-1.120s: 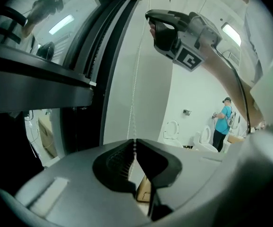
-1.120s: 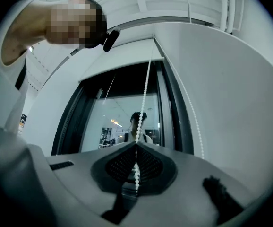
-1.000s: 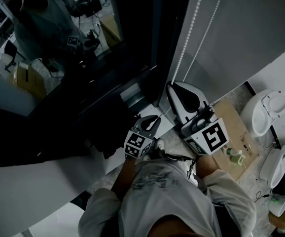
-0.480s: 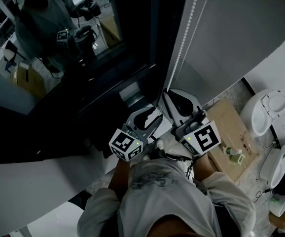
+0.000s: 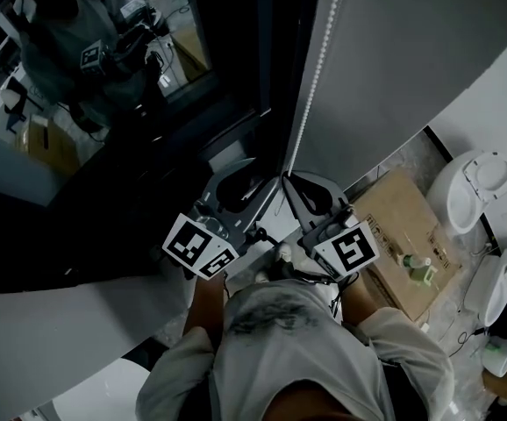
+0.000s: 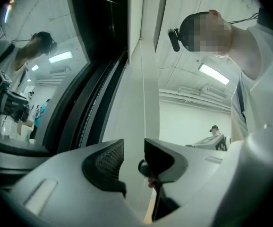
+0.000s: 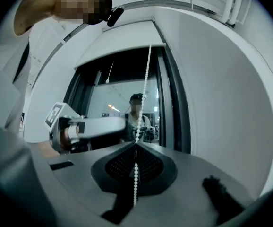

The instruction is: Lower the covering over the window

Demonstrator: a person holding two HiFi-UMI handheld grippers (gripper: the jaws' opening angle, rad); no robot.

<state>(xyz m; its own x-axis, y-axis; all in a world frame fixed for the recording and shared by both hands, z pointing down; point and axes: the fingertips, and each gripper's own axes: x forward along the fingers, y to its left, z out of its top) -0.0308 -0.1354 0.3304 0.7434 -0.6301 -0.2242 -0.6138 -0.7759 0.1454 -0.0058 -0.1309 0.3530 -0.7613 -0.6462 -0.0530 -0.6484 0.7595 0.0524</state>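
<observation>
The grey roller blind [image 5: 411, 51] hangs at the upper right, beside the dark window glass [image 5: 104, 103]. Its white bead chain [image 5: 310, 95] runs down along the blind's left edge. My right gripper [image 5: 289, 182] is shut on the bead chain [image 7: 143, 93], which passes up between its closed pads [image 7: 136, 148]. My left gripper [image 5: 240, 178] is just left of the chain, level with the right one. Its jaws have just been opening and stand open [image 6: 134, 150] with nothing between them. In the right gripper view the left gripper [image 7: 87, 126] shows left of the chain.
A white sill [image 5: 60, 323] runs below the window. On the floor to the right lie a cardboard box [image 5: 403, 235] and white ceramic fixtures [image 5: 477, 182]. The glass reflects the person and the room.
My left gripper has let go of the chain, opened and risen along it. My right gripper, still shut on the chain, has moved down.
</observation>
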